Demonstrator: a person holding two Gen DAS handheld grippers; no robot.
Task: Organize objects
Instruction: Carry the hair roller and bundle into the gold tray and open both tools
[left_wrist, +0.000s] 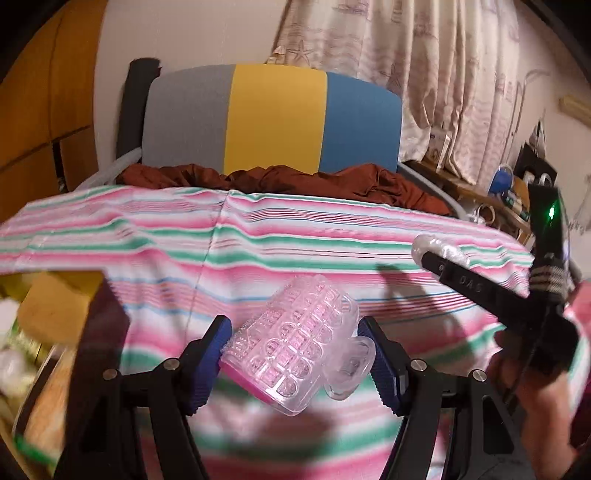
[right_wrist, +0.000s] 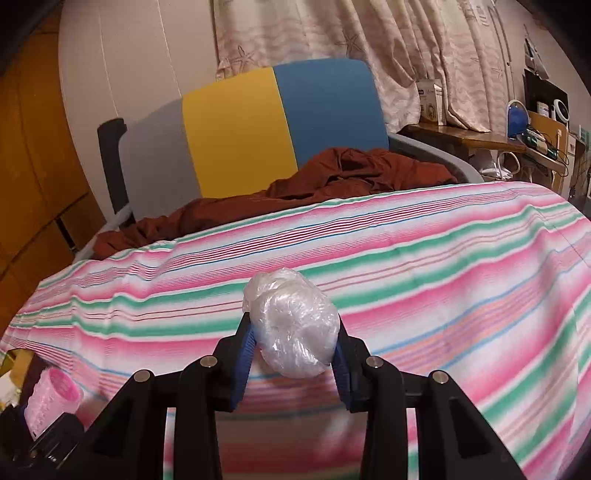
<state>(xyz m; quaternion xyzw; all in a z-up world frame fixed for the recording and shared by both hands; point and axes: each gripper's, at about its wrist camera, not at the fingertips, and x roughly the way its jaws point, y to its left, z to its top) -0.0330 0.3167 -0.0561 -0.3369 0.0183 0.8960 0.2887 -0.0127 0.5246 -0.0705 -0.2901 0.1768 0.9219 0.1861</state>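
Observation:
In the left wrist view, my left gripper (left_wrist: 293, 328) is shut on a pink hair roller in a clear plastic shell (left_wrist: 295, 350). The roller lies tilted between the blue pads, above the striped tablecloth (left_wrist: 295, 229). The same roller (right_wrist: 51, 402) shows at the lower left of the right wrist view. My right gripper (right_wrist: 293, 325) is shut on a white bundle wrapped in crinkled clear plastic (right_wrist: 299, 339), held over the striped tablecloth (right_wrist: 443, 258). From the left wrist view, the right gripper (left_wrist: 436, 254) reaches in from the right with the bundle at its tip, and a hand (left_wrist: 535, 376) grips it.
A chair with a grey, yellow and blue back (left_wrist: 273, 118) stands behind the table, with a rust-brown cloth (left_wrist: 332, 181) heaped on its seat. A cluttered wooden shelf (right_wrist: 517, 144) and curtains lie at the back right. A yellowish container (left_wrist: 48, 302) sits at the table's left edge.

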